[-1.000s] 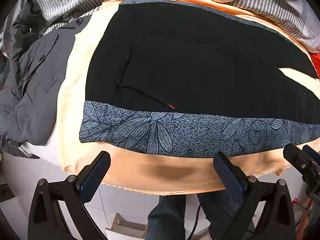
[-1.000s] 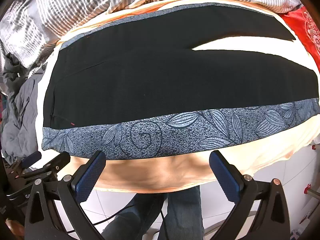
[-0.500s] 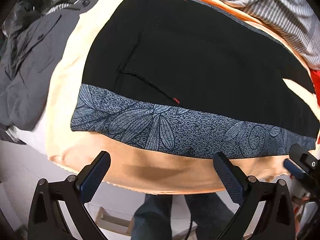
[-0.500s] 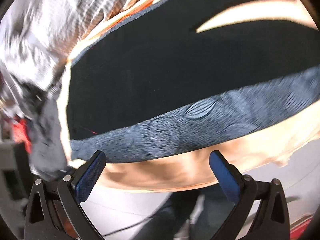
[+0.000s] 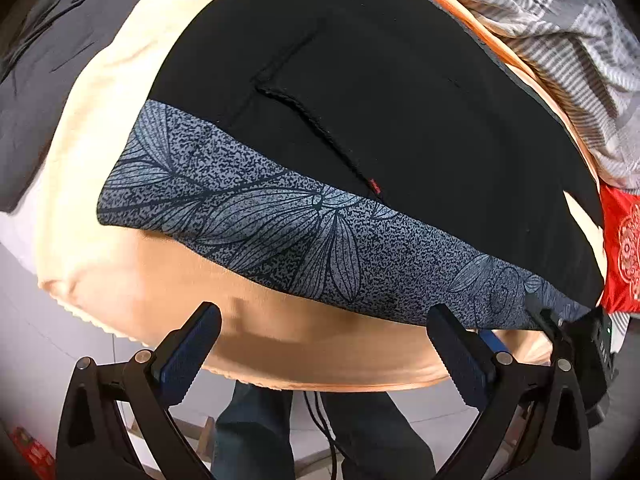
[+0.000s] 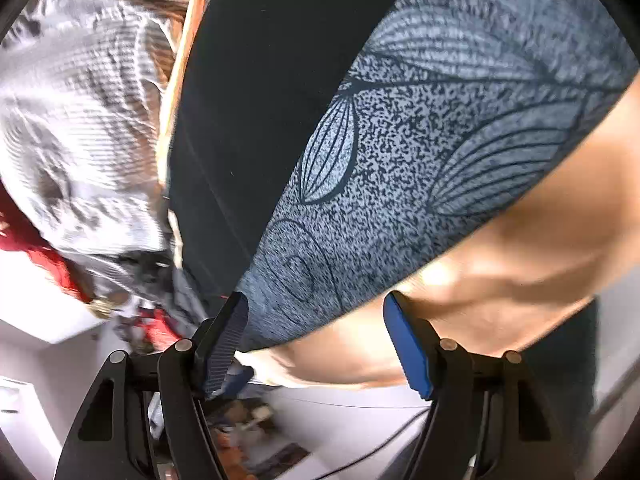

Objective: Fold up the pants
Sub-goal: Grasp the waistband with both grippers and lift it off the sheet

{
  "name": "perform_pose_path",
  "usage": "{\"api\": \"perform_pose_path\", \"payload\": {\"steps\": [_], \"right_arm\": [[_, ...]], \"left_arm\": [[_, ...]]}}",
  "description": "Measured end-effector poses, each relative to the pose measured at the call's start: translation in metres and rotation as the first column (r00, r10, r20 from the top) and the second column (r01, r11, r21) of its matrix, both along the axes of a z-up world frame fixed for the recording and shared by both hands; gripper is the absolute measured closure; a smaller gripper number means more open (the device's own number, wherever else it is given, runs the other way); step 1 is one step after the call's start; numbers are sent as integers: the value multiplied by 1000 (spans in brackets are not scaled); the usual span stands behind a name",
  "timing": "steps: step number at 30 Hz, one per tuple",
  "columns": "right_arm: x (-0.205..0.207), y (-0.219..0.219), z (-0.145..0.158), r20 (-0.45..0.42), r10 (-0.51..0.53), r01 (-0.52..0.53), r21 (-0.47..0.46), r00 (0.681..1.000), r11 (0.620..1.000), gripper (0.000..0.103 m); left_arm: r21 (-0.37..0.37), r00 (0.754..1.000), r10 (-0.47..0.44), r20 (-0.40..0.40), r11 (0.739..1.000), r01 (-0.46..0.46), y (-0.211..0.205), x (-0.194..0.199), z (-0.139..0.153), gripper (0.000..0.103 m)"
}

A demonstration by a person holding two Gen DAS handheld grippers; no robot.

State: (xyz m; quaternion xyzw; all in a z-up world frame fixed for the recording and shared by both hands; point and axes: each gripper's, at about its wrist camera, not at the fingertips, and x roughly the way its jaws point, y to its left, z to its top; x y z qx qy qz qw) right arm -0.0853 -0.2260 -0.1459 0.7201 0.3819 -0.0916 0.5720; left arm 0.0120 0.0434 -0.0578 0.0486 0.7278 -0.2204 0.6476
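Right gripper (image 6: 316,340): jaws closing, patterned hem corner between them, pads not yet pressing.
Left gripper (image 5: 324,354): jaws wide apart, empty, hanging at 6 o'clock of the pants.
Pants (image 5: 380,120): black with a leaf-print band (image 5: 304,232), spread flat on the peach sheet (image 5: 320,352); legs run toward 3 o'clock.
Progress: no fold made; first grasp only starting, all folds remain.
Hidden: right view blurred; far leg ends cut off; band's far edge barely shows.
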Motion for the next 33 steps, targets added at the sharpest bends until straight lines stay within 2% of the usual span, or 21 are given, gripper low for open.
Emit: {"api": "perform_pose_path", "payload": {"steps": [6,7,8,10,16,20,21,22,23,24,25,26,27,29,33], "right_arm": [[14,-3,-8,131,-82,73,68,988,995,34],[16,-3,-9,140,-90,79,85,986,993,50],[19,-3,-10,147,-93,78,105,985,991,69],[23,-3,-4,171,-89,67,131,981,989,81],[27,-10,22,209,-76,46,141,975,989,85],[28,-13,31,214,-67,36,146,975,989,85],[28,-13,31,211,-61,32,141,976,989,85],[29,-13,32,206,-54,26,136,977,990,85],[31,-14,32,200,-46,20,130,979,991,85],[33,-14,33,192,-38,14,124,981,992,85],[35,-14,34,182,-29,8,116,983,993,85],[36,-14,35,173,-22,3,109,985,994,88],[37,-14,35,157,-11,-4,97,988,995,90],[38,-15,39,129,3,-12,72,992,997,94],[46,-24,64,137,33,-35,13,990,999,94]], "left_arm": [[-49,1000,-2,10,999,3,4,6,-9,0],[-60,1000,8,-5,998,-9,5,8,-11,0],[-77,999,26,-22,997,-28,7,9,-12,0],[-116,997,58,-55,991,-64,10,13,-13,0],[-250,979,160,-128,950,-188,17,28,-10,0],[-259,968,200,-151,937,-234,18,42,-21,0],[-259,959,226,-170,929,-265,21,47,-25,4],[-246,955,243,-172,928,-280,22,49,-27,13],[-233,955,246,-164,931,-280,23,52,-27,17],[-223,961,235,-144,939,-263,21,53,-24,33],[-223,974,198,-113,950,-219,18,53,-20,63],[-231,983,154,-101,957,-174,15,53,-17,75],[-223,988,130,-88,964,-146,14,55,-13,82],[-234,992,119,-52,964,-128,14,60,0,88],[-281,995,98,10,955,-91,11,69,39,88]]}}
